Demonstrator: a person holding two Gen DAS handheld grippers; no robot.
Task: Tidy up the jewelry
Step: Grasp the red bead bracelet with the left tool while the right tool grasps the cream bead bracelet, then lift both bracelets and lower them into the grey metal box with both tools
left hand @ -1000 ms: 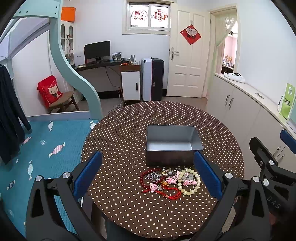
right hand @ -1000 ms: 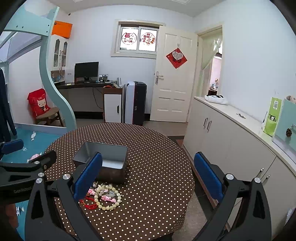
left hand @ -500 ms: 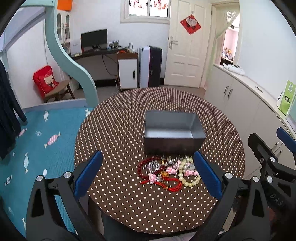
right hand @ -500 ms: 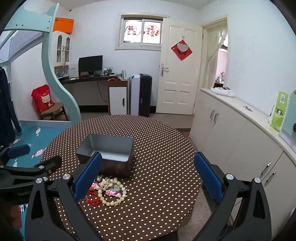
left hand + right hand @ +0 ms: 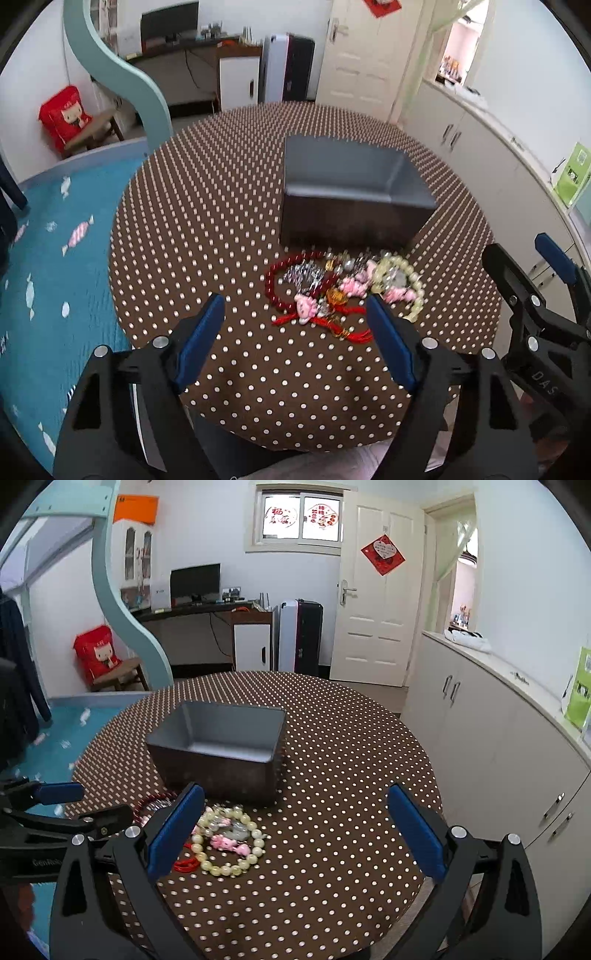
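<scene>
A heap of jewelry (image 5: 340, 288) lies on the polka-dot round table (image 5: 207, 236), just in front of an empty grey metal box (image 5: 351, 192). The heap holds a red bead bracelet (image 5: 275, 282), a pale green bead bracelet (image 5: 400, 280), pink charms and a red cord. My left gripper (image 5: 295, 325) is open and empty, hovering just short of the heap. My right gripper (image 5: 291, 819) is open and empty, to the right of the pale bracelet (image 5: 229, 843); the box (image 5: 221, 738) stands behind it. Each gripper shows in the other's view.
The table's near edge (image 5: 314, 448) is close below the grippers. White cabinets (image 5: 498, 746) run along the right. A blue bed surface (image 5: 44, 266) lies left of the table. A desk, door and chair stand at the back.
Both grippers have moved forward and down towards the table. The jewelry heap and box now look larger and closer. Nothing has been taken hold of.
</scene>
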